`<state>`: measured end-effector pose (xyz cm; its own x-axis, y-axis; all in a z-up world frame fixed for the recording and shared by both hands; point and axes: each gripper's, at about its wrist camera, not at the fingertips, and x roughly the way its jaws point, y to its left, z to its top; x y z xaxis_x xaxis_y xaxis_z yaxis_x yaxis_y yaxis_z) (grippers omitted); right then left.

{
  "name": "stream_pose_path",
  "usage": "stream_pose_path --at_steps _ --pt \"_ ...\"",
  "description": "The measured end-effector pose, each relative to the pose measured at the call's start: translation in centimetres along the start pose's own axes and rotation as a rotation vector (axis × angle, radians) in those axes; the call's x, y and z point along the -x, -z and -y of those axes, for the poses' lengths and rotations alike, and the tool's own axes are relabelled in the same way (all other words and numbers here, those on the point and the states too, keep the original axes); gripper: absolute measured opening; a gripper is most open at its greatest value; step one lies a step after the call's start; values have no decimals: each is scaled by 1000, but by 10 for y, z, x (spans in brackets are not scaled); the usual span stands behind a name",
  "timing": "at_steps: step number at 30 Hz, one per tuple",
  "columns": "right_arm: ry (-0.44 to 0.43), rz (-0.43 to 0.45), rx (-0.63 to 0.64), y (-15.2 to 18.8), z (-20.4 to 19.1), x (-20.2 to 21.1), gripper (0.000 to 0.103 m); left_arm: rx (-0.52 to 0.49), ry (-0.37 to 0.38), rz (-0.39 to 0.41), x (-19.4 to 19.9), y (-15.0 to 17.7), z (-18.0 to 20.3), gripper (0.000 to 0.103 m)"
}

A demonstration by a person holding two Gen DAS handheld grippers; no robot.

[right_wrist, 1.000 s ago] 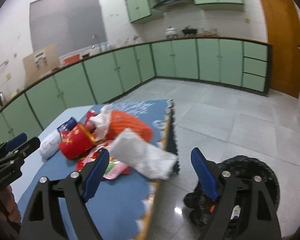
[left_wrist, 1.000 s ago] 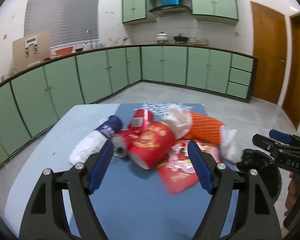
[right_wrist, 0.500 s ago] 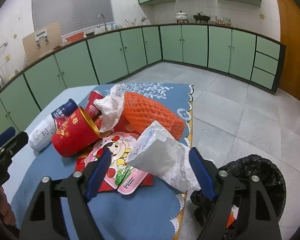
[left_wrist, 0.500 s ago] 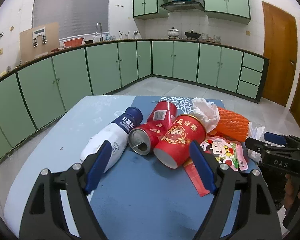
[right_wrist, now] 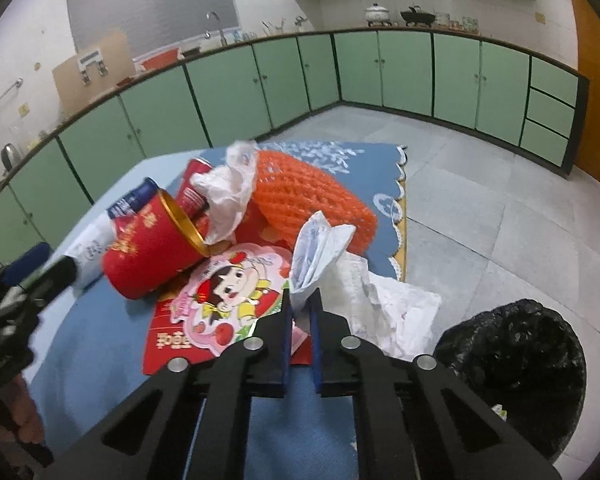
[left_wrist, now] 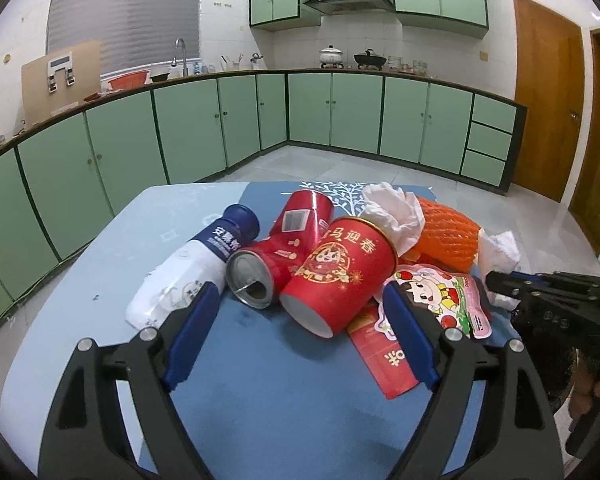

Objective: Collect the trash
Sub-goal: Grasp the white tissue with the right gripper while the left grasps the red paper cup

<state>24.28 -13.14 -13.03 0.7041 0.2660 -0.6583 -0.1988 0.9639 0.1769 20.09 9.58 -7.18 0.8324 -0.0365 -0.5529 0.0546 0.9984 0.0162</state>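
Observation:
A trash pile lies on the blue mat: a red paper cup (left_wrist: 340,272), a red can (left_wrist: 276,256), a white bottle with blue cap (left_wrist: 188,268), an orange foam net (left_wrist: 446,236), a pink snack wrapper (left_wrist: 440,300) and crumpled tissue (left_wrist: 396,216). My left gripper (left_wrist: 300,320) is open, just short of the can and cup. My right gripper (right_wrist: 300,300) is shut on a white crumpled wrapper (right_wrist: 320,252) at the mat's right edge. The black-lined trash bin (right_wrist: 516,364) stands on the floor to the right.
The blue mat (left_wrist: 292,400) lies on a pale blue table (left_wrist: 80,288). Green kitchen cabinets (left_wrist: 340,112) run along the walls beyond a tiled floor (right_wrist: 500,184). A wooden door (left_wrist: 548,92) is at the right.
My right gripper has moved in and closed on the white wrapper. My left gripper has come slightly closer to the can and cup, still open.

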Motion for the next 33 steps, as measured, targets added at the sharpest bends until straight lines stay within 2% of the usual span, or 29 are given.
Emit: stream_pose_path --at_steps 10,21,23,25,26,31,33 --pt "-69 75 -48 -1 14 41 8 -21 5 -34 -23 0 9 83" --pt "-46 90 -83 8 28 53 8 -28 16 -91 -44 5 12 83" --pt "-47 91 -82 8 28 53 8 -23 17 -101 -47 5 12 77" --pt "-48 91 -80 9 28 53 8 -15 15 -112 -50 5 10 60" --pt "-48 91 -78 9 28 53 8 -8 19 -116 -50 5 9 57" --pt "-49 89 -78 10 28 52 8 -13 43 -118 -45 9 14 32" --pt "-48 88 -78 10 28 51 8 -15 70 -123 -42 12 15 31"
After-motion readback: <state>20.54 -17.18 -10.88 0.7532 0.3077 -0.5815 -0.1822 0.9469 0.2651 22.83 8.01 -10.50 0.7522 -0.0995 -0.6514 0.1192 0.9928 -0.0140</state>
